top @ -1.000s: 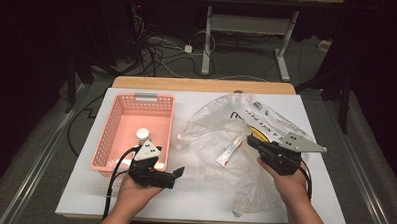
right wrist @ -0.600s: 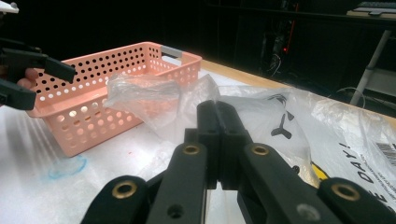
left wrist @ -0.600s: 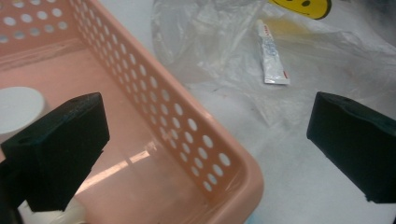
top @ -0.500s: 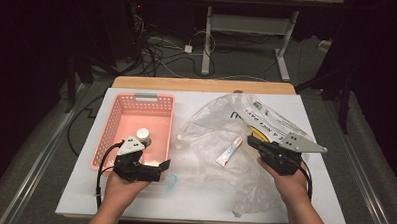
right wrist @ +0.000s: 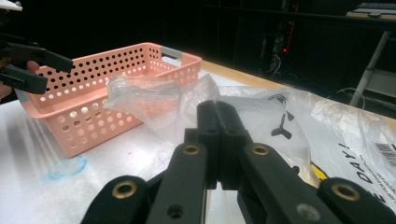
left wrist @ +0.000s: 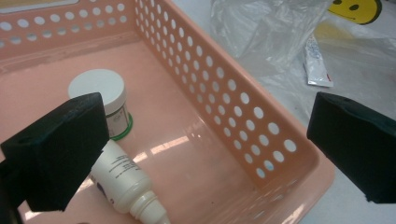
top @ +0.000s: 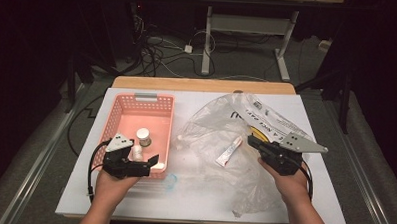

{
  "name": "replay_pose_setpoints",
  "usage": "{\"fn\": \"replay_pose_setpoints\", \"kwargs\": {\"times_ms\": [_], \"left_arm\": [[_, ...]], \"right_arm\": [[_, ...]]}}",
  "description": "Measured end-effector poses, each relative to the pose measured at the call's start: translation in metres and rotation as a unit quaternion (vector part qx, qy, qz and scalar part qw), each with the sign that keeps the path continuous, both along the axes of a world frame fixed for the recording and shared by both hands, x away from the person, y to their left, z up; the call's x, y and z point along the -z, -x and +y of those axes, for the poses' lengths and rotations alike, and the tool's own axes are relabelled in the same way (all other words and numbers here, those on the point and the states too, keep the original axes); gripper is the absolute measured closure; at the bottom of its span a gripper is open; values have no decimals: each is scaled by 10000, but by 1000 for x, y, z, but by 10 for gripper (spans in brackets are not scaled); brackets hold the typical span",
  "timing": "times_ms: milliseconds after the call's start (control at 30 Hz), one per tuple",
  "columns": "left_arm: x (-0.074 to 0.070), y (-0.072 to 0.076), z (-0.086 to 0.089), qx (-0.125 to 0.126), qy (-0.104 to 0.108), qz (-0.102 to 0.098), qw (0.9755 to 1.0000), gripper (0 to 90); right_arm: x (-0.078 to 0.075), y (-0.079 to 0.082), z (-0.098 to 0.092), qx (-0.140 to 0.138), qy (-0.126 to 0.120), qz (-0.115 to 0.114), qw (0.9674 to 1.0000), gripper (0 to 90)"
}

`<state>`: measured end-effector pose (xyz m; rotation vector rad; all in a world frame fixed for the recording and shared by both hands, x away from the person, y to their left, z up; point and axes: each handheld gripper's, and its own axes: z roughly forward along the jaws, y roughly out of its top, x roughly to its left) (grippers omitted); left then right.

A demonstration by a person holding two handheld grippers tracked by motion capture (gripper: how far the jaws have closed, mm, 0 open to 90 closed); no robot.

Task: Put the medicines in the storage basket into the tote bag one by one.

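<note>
Left gripper (top: 152, 159) hangs released over the pink basket's (top: 168, 122) near corner (jar, bottle inside); right gripper (top: 250, 140) clenched on the plastic bag (top: 221, 125).

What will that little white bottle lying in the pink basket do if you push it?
The bottle lies on its side and looks round, so it would probably roll across the basket's smooth floor. It seems small and plastic, so likely light and hard, not squishy.
</note>
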<state>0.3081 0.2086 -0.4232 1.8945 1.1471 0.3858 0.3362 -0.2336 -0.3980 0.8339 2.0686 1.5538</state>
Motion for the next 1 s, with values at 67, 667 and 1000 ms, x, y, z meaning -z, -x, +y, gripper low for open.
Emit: {"fn": "replay_pose_setpoints", "kwargs": {"times_ms": [67, 667, 1000], "left_arm": [[0, 0, 3, -44, -31, -2, 10000, 0], [-13, -5, 8, -117, 182, -164, 9996, 0], [-31, -28, 3, -161, 202, -227, 9994, 0]], "right_arm": [[0, 0, 0, 1, -2, 4, 10000, 900], [-1, 0, 0, -11, -2, -7, 10000, 900], [-2, 0, 0, -7, -44, -9, 10000, 900]]}}
